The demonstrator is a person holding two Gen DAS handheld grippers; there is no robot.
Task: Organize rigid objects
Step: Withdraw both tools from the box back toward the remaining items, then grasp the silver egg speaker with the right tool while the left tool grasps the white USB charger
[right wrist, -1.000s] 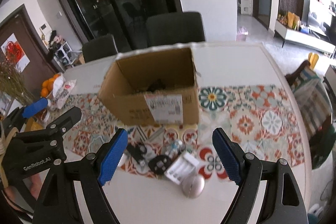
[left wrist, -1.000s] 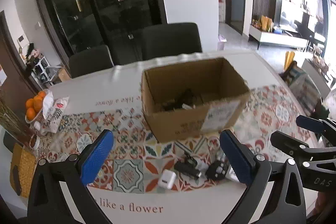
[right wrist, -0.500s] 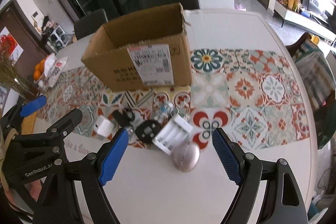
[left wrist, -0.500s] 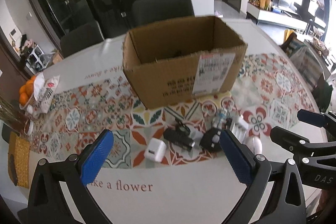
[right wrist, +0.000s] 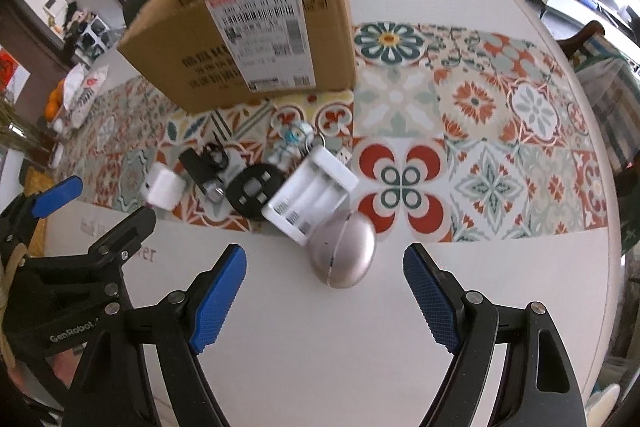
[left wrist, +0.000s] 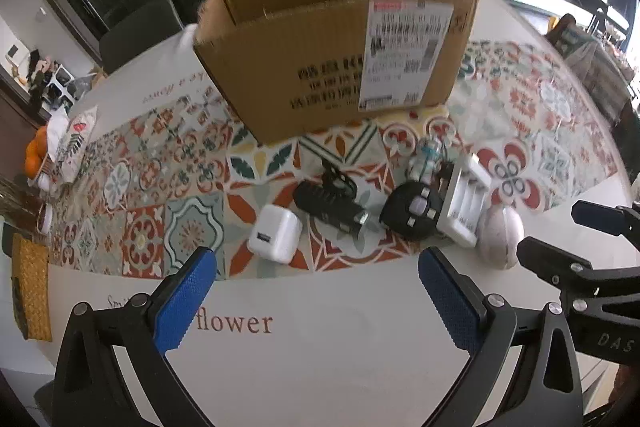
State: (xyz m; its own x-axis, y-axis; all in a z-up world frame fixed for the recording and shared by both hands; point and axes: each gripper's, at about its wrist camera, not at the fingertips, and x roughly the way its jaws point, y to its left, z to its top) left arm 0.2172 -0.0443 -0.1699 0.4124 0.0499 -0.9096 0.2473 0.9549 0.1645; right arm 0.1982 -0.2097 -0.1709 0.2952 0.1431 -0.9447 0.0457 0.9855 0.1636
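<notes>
A row of small rigid objects lies on the patterned cloth in front of a cardboard box (left wrist: 332, 67) (right wrist: 256, 39): a white USB charger cube (left wrist: 275, 233) (right wrist: 165, 188), a black adapter (left wrist: 326, 202) (right wrist: 200, 167), a round black plug (left wrist: 412, 211) (right wrist: 256, 191), a white battery charger (left wrist: 464, 205) (right wrist: 312, 193), a small robot figure (left wrist: 427, 153) (right wrist: 294, 139) and a pinkish oval mouse (left wrist: 501, 237) (right wrist: 344, 253). My left gripper (left wrist: 312, 301) is open, just short of the charger cube. My right gripper (right wrist: 324, 297) is open, close before the mouse.
The round white table (right wrist: 320, 347) carries the tiled cloth (right wrist: 480, 131). Oranges and snack bags (left wrist: 52, 147) sit at the far left, with a yellow woven mat (left wrist: 30, 287). Dark chairs (left wrist: 140, 27) stand behind the box.
Both grippers have moved forward and down towards the row of objects; the box and objects now loom larger. Both stay open and empty.
</notes>
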